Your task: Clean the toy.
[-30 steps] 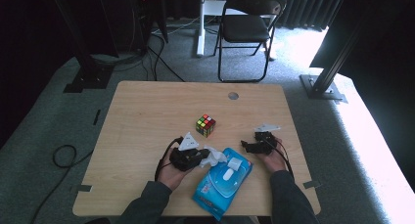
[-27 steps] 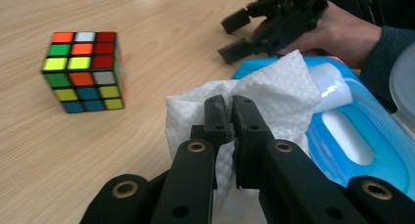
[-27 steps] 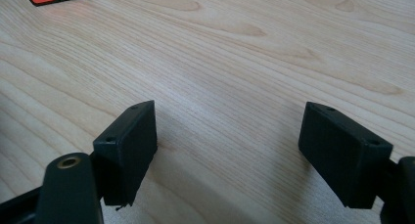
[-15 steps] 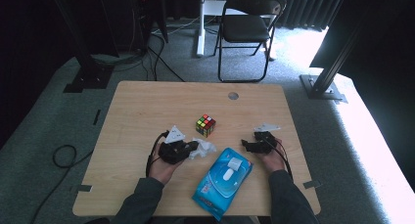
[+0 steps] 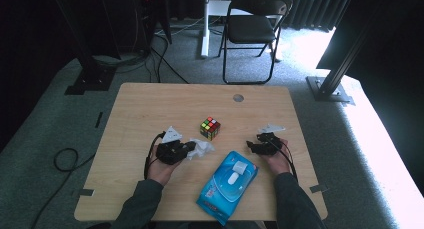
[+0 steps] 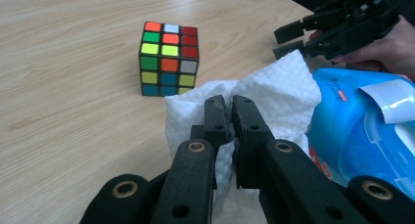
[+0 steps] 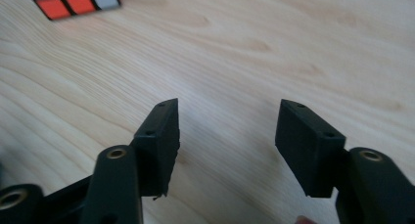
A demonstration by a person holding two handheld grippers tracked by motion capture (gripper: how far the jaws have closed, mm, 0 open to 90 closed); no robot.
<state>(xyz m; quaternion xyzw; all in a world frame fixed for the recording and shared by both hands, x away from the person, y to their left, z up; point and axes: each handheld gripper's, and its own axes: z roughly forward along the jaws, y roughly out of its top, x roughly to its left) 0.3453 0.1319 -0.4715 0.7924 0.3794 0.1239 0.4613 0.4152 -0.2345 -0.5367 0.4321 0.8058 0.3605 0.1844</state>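
while the left gripper (image 6: 227,117) pinches a white wipe (image 6: 274,94) near the table (image 5: 125,119) middle, bare wood open toward the left edge, puzzle cube (image 5: 210,128) just beyond, blue wipes pack (image 5: 227,186) reaching the near edge, right gripper (image 7: 225,136) spread wide over bare wood

Lab: rig frame (image 5: 345,64), cables (image 5: 165,64), folding chair (image 5: 252,29)
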